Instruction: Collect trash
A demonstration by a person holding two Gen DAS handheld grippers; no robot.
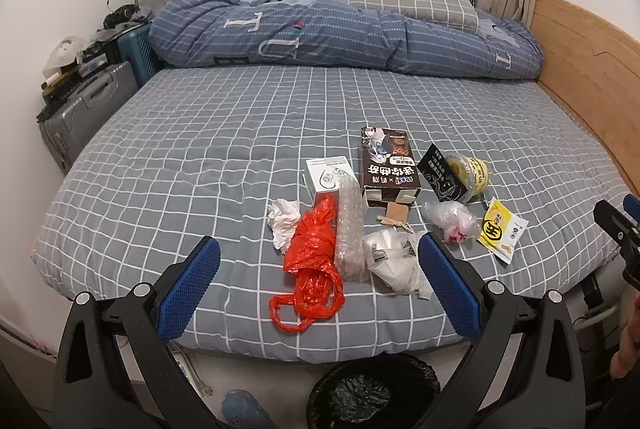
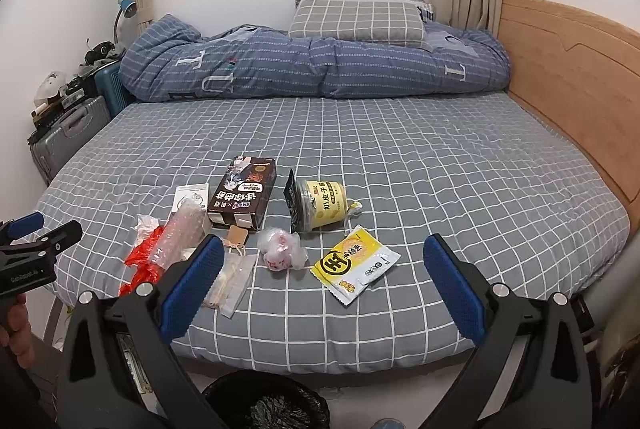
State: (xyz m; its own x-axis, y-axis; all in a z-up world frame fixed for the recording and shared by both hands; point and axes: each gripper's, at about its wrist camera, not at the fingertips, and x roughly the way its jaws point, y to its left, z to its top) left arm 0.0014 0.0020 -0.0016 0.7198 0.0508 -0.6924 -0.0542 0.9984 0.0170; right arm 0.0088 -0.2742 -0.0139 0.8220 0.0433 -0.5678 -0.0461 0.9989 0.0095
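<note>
Trash lies near the front edge of the bed (image 1: 200, 133): a red plastic bag (image 1: 312, 261), a crumpled white tissue (image 1: 282, 219), a bubble-wrap roll (image 1: 350, 229), a white small box (image 1: 326, 179), a brown carton (image 1: 388, 165), a yellow cup (image 2: 322, 203), a yellow snack packet (image 2: 354, 265), a knotted clear bag (image 2: 280, 249) and a clear wrapper (image 1: 394, 261). My left gripper (image 1: 320, 249) is open above the bed's front edge, jaws wide around the red bag and wrapper area. My right gripper (image 2: 324, 249) is open and empty, before the snack packet.
A bin with a black liner (image 1: 374, 393) stands on the floor below the bed's front edge; it also shows in the right wrist view (image 2: 264, 405). A folded blue quilt (image 1: 340, 33) and pillow lie at the back. Suitcases (image 1: 80, 113) stand left; wooden headboard (image 2: 572, 89) right.
</note>
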